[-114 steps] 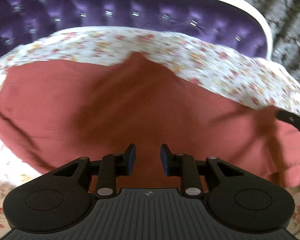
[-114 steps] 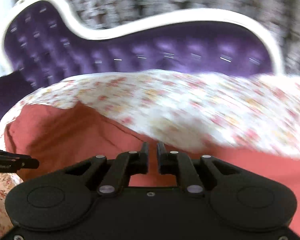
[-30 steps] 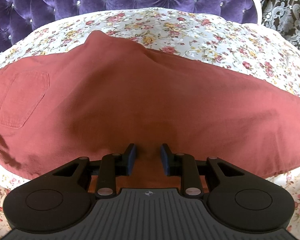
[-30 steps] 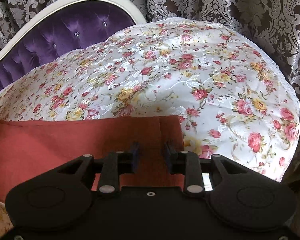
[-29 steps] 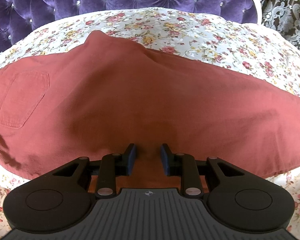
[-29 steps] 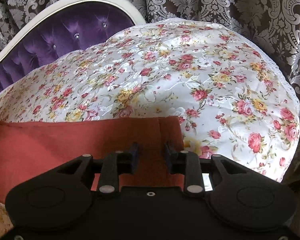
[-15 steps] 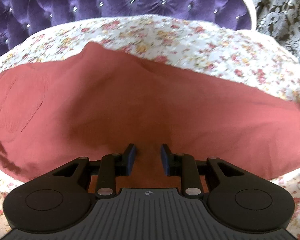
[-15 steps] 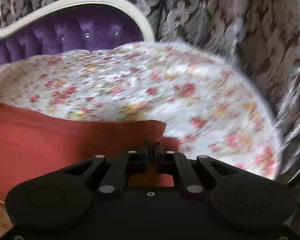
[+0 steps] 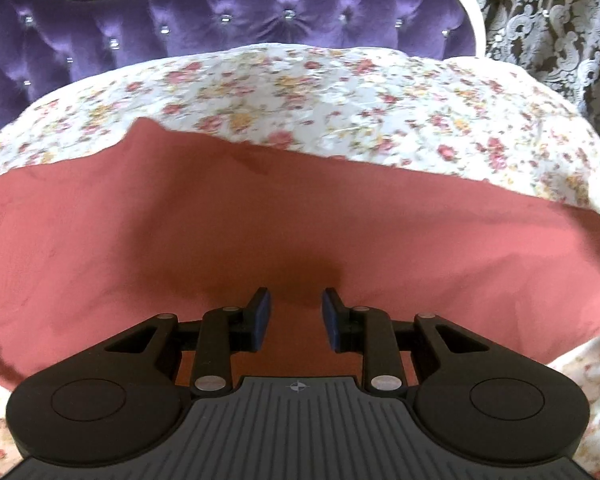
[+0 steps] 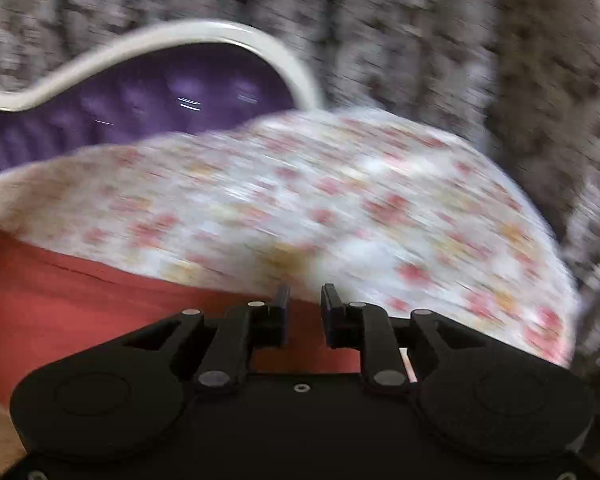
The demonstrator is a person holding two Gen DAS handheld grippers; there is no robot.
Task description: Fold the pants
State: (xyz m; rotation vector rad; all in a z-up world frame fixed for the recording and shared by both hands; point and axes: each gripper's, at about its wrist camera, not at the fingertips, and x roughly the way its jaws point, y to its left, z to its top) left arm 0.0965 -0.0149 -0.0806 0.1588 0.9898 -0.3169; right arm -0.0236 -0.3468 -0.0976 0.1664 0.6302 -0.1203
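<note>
Over pants (image 9: 260,220): both grippers parted; right view blurred, pants cropped.

- A white bedspread with a small red-and-yellow flower print (image 9: 340,96)
- A tufted purple velvet headboard with a white frame (image 9: 260,16)
- Grey-brown damask curtains (image 9: 560,12) behind

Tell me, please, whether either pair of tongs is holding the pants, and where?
Neither: the left tongs and right tongs are both open above the pants.
</note>
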